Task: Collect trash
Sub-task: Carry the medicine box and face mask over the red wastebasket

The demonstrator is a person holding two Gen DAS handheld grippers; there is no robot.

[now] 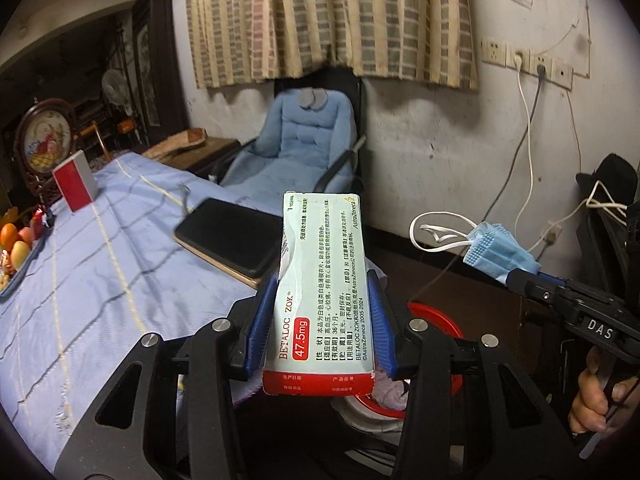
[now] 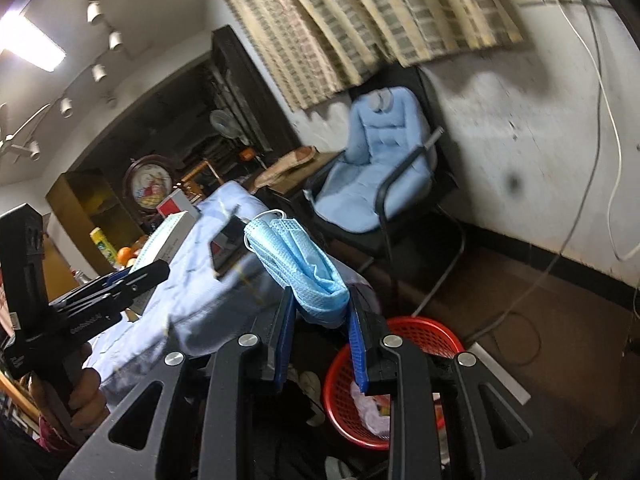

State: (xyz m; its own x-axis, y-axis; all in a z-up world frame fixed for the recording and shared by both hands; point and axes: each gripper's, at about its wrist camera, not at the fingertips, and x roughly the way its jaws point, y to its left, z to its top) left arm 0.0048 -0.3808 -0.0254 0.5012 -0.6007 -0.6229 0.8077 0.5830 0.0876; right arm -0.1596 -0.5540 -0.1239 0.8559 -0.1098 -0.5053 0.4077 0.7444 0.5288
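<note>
Tilted downward over a red waste basket [image 2: 400, 344], the left gripper [image 1: 322, 312] clamps a medicine box [image 1: 324, 280] while the right gripper [image 2: 320, 320], nearby, pinches a folded blue face mask [image 2: 298, 266].

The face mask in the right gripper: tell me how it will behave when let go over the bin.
The face mask is probably floppy: it sags folded between the right gripper's pads. It looks light, so it may drift. Its ear loops dangle and could snag.
</note>
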